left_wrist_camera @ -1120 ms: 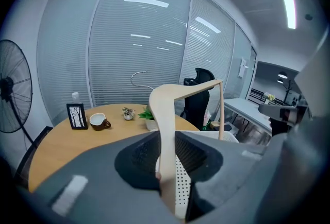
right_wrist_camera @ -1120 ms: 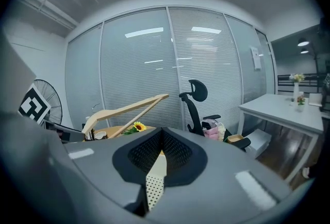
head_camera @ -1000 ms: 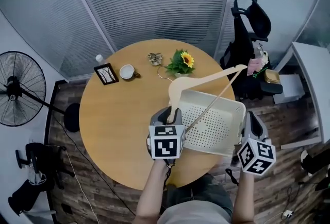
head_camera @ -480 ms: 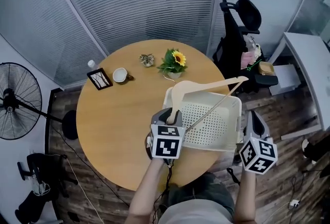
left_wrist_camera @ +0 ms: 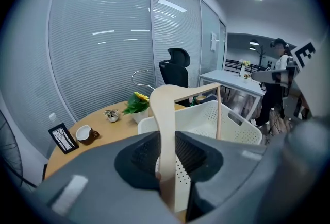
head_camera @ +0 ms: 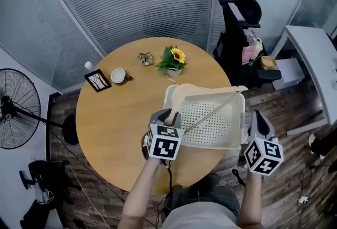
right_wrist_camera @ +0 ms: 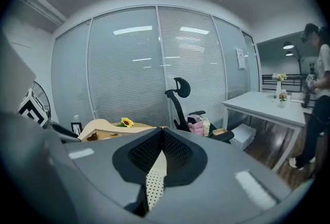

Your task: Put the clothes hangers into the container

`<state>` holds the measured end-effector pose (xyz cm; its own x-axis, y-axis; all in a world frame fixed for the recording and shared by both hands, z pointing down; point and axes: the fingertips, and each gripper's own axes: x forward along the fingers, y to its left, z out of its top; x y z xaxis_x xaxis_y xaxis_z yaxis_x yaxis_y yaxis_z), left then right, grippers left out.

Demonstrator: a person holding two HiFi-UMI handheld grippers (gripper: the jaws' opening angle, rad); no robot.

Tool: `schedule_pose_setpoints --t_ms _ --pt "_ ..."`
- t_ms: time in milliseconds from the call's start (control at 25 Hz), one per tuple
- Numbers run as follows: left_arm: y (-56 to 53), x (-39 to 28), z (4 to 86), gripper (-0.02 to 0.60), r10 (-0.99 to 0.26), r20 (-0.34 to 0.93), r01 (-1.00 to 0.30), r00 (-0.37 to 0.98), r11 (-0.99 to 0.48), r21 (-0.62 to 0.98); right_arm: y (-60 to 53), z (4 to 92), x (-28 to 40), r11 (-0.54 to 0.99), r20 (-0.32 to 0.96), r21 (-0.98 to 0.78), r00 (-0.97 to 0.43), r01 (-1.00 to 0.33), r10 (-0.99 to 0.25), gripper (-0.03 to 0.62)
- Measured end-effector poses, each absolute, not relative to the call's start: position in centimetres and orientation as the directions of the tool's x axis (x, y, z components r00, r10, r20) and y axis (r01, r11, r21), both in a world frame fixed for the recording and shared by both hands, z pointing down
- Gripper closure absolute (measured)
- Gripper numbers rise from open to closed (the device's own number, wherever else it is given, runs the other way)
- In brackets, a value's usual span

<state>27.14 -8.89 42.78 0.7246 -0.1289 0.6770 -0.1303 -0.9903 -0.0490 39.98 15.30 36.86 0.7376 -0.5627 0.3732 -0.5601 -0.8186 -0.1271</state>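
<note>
The left gripper (head_camera: 171,116) has its fingers (left_wrist_camera: 142,153) clenched on one end of a pale wooden hanger (head_camera: 181,91). In the left gripper view the hanger's arm (left_wrist_camera: 164,115) rises straight up from between the pads, bends at the top and runs off to the right, with its thin bar slanting down beside it. From the head view the hanger hangs tilted over the white basket (head_camera: 216,125). Its far arm lies along the basket's upper edge in the frame; whether it touches that rim cannot be told.

The right gripper (head_camera: 255,116) is at the lower right of the head view, at the basket's right wall. In the right gripper view its fingers (right_wrist_camera: 142,153) are clamped on a strip of that perforated white plastic (right_wrist_camera: 153,182).

The basket sits on the right part of a round wooden tabletop (head_camera: 110,117), its right side reaching the edge. At the top of the tabletop stand a potted sunflower (head_camera: 172,59) and a small ornament (head_camera: 144,57) just left of it. Further left are a cup (head_camera: 118,74), a small picture frame (head_camera: 97,80) and a bottle (head_camera: 88,65).

Off the tabletop, a black office chair (head_camera: 239,17) stands at the upper right, a white desk (head_camera: 310,65) at the right edge and a floor fan (head_camera: 13,109) at the left edge.
</note>
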Motion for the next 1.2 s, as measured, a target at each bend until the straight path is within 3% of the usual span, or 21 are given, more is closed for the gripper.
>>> schedule_pose_setpoints --t_ms 520,640,1200 --pt "-8.6 26.0 45.1 0.491 -0.092 0.719 -0.078 0.688 -0.996 -0.053 15.3 37.5 39.5 -0.820 0.387 -0.126 0.734 -0.558 -0.558 0.569" --pt "-8.5 26.4 44.8 0.581 -0.091 0.697 -0.093 0.711 -0.995 -0.035 15.3 37.6 39.5 -0.821 0.389 -0.126 0.734 -0.557 -0.558 0.569" --pt "-8.7 26.7 46.0 0.581 -0.089 0.702 -0.113 0.706 -0.994 -0.012 14.3 37.9 39.5 -0.813 0.396 -0.120 0.723 -0.570 -0.566 0.569"
